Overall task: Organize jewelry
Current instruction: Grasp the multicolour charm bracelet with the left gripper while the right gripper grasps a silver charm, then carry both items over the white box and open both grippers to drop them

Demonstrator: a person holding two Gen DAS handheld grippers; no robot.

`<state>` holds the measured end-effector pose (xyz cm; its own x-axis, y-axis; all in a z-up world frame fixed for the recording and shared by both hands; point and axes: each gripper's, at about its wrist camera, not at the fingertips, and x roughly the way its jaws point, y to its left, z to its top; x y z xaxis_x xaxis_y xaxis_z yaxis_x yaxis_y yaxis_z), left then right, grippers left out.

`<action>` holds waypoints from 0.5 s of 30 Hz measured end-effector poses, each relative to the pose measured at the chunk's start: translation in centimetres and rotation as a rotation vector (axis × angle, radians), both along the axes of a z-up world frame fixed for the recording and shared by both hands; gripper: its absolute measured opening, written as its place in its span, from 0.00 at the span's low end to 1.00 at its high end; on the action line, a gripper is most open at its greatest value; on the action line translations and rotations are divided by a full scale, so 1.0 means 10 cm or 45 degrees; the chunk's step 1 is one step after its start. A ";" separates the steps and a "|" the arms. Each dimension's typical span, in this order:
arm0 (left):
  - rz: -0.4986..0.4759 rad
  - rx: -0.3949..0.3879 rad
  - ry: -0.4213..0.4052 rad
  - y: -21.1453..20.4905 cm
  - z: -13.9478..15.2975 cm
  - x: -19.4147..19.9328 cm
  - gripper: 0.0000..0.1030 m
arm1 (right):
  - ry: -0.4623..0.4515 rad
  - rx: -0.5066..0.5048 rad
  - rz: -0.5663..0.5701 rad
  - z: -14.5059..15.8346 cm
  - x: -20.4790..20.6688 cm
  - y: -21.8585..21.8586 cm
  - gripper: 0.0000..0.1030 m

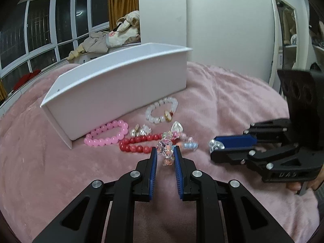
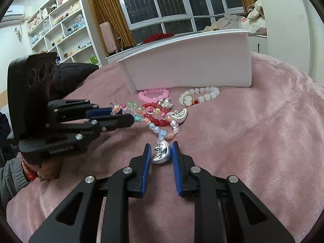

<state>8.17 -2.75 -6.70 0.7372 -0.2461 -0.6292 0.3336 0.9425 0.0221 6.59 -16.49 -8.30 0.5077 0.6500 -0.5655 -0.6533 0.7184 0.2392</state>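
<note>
Jewelry lies bunched on the pink blanket (image 2: 253, 137) just in front of the white box (image 2: 188, 60): a pink bracelet (image 2: 154, 94), a red bracelet (image 2: 156, 113) and a white bracelet (image 2: 199, 96). The left gripper (image 1: 165, 151) pinches one end of a mixed-bead bracelet (image 2: 160, 129). The right gripper (image 2: 161, 151) clamps its silver moon charm (image 2: 161, 151).
</note>
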 end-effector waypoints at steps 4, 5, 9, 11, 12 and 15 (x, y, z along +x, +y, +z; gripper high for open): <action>0.002 -0.032 -0.017 -0.02 0.15 0.04 0.13 | -0.042 -0.010 -0.013 0.10 -0.06 0.01 0.21; 0.010 -0.040 -0.024 -0.03 0.19 0.06 0.13 | -0.051 -0.014 -0.016 0.13 -0.06 0.02 0.21; 0.008 -0.049 -0.050 -0.03 0.33 0.09 0.13 | -0.106 -0.031 -0.031 0.31 -0.09 0.03 0.21; 0.008 -0.057 -0.051 -0.03 0.37 0.11 0.13 | -0.125 -0.032 -0.042 0.40 -0.12 0.01 0.20; 0.011 -0.061 -0.054 -0.02 0.40 0.13 0.13 | -0.133 -0.033 -0.047 0.44 -0.12 0.01 0.20; 0.033 -0.072 -0.075 0.03 0.52 0.16 0.13 | -0.146 -0.034 -0.056 0.54 -0.09 0.02 0.20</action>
